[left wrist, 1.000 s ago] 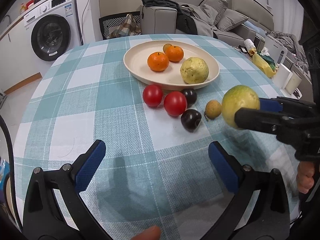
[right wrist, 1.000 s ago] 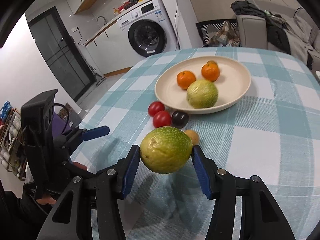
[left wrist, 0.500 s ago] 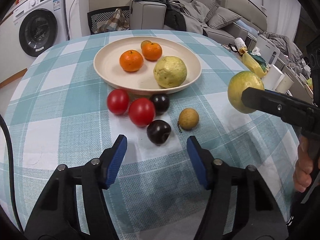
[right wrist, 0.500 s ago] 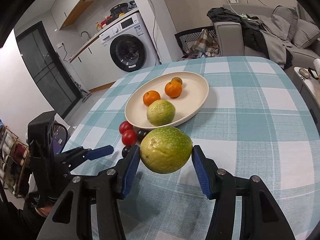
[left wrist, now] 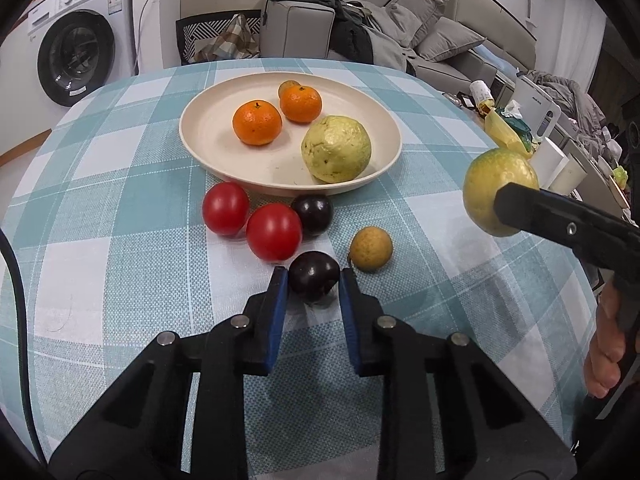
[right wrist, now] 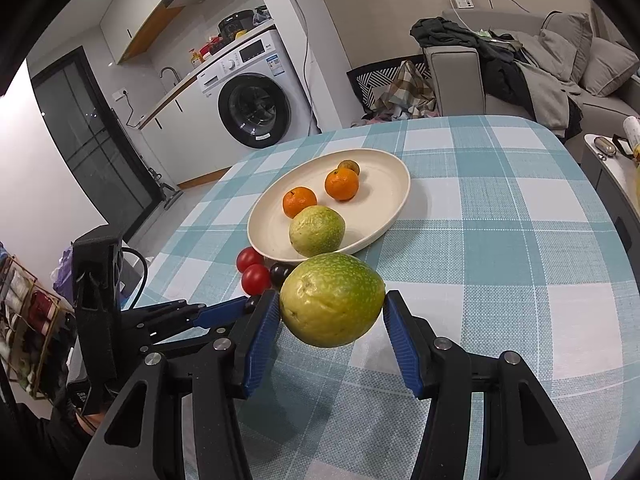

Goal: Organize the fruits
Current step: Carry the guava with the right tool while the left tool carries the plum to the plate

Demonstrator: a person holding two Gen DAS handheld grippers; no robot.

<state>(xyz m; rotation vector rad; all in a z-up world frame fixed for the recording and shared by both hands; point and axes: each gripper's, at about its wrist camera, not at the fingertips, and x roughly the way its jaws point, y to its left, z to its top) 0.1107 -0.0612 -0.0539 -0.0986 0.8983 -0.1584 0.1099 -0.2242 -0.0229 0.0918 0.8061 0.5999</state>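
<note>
left wrist view: the left gripper (left wrist: 313, 285) sits low over the teal-and-white checked table (left wrist: 120, 208), its blue-padded jaws narrowed around a dark purple round plum (left wrist: 314, 281) resting on the cloth; whether the pads touch its skin cannot be told. just beside the plum lie a small tan round fruit (left wrist: 371, 249), two glossy red tomatoes (left wrist: 273, 232) and a second dark plum (left wrist: 313, 209), the cluster crowded against the near rim of a shallow cream round plate (left wrist: 192, 132). on the plate sit two orange mandarins (left wrist: 257, 123), a small brownish fruit (left wrist: 287, 86) behind them and a pale yellow-green bumpy guava (left wrist: 336, 149) close to the right rim. open cloth spreads to the left of the cluster. at right, the right gripper holds a green-yellow speckled round fruit (left wrist: 494, 184) in the air above the table's right side.

right wrist view: the right gripper (right wrist: 331, 309) holds the green-yellow speckled round fruit (right wrist: 332, 299) clear above the cloth, jaws pressed on both its sides. the plate (right wrist: 394, 200) lies ahead and to the left. bare checked cloth runs wide to the right, out to the table's rounded far edge. the left gripper (right wrist: 250, 304) reaches in low at left by the tomatoes (right wrist: 256, 279).
</note>
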